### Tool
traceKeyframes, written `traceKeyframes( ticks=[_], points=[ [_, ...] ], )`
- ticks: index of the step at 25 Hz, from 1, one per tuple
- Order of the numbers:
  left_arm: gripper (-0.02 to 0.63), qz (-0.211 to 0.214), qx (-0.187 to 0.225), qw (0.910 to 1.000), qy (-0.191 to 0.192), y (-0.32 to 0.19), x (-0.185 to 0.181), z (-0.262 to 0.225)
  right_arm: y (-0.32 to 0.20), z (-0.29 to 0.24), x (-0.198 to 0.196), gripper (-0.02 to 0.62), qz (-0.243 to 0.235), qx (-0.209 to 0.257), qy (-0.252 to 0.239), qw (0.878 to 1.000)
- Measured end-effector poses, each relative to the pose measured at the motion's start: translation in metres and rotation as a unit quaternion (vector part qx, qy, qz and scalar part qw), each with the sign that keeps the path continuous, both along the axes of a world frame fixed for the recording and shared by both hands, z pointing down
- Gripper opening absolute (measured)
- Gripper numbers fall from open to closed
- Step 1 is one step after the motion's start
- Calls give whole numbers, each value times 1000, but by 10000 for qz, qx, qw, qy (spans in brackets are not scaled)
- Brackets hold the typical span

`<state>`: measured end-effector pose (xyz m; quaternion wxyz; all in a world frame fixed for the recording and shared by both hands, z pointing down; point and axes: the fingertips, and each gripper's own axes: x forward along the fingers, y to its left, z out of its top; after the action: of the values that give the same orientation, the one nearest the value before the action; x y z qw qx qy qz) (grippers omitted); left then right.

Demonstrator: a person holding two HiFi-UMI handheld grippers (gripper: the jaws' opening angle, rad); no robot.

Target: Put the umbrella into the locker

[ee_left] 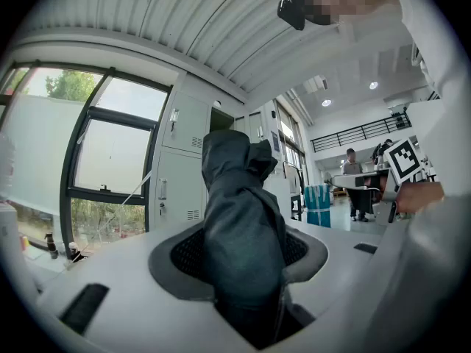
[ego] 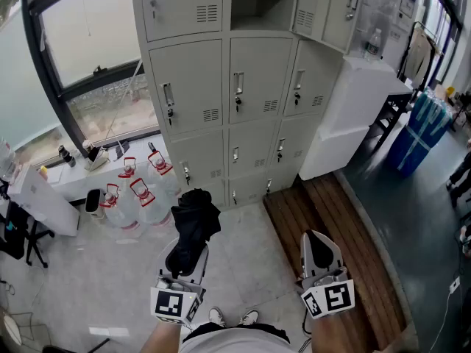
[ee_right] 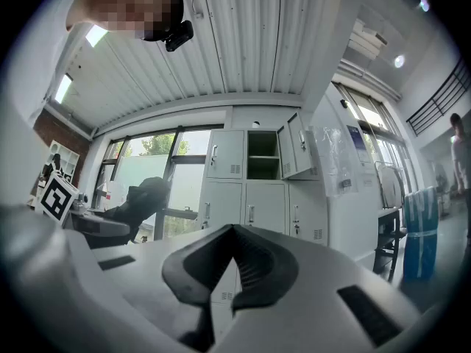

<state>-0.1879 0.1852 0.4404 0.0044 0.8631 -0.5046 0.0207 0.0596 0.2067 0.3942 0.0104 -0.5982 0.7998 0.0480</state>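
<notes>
A black folded umbrella [ego: 193, 223] sticks forward out of my left gripper [ego: 188, 254], whose jaws are shut on its lower part. In the left gripper view the umbrella [ee_left: 239, 219] fills the space between the dark pads [ee_left: 188, 256] and hides most of what lies ahead. The grey locker bank [ego: 243, 87] stands in front, with one compartment [ego: 261, 2] open at the top middle. My right gripper [ego: 318, 250] is held level beside the left one, shut and holding nothing. The right gripper view shows the open compartment [ee_right: 263, 155] and the umbrella [ee_right: 140, 201] at its left.
Several big water bottles [ego: 140, 193] stand on the floor left of the lockers, under the window. A white cabinet [ego: 353, 116] adjoins the lockers on the right, with a wooden platform [ego: 331, 248] before it. A blue bin [ego: 419, 134] is far right.
</notes>
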Motion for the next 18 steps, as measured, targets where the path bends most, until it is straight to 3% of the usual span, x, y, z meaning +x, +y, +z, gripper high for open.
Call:
traceKeyframes(
  ticks=[18],
  points=[
    [221, -208, 19, 9998, 8, -1, 14, 1, -8, 19, 5, 15, -309, -112, -81, 9994]
  ],
)
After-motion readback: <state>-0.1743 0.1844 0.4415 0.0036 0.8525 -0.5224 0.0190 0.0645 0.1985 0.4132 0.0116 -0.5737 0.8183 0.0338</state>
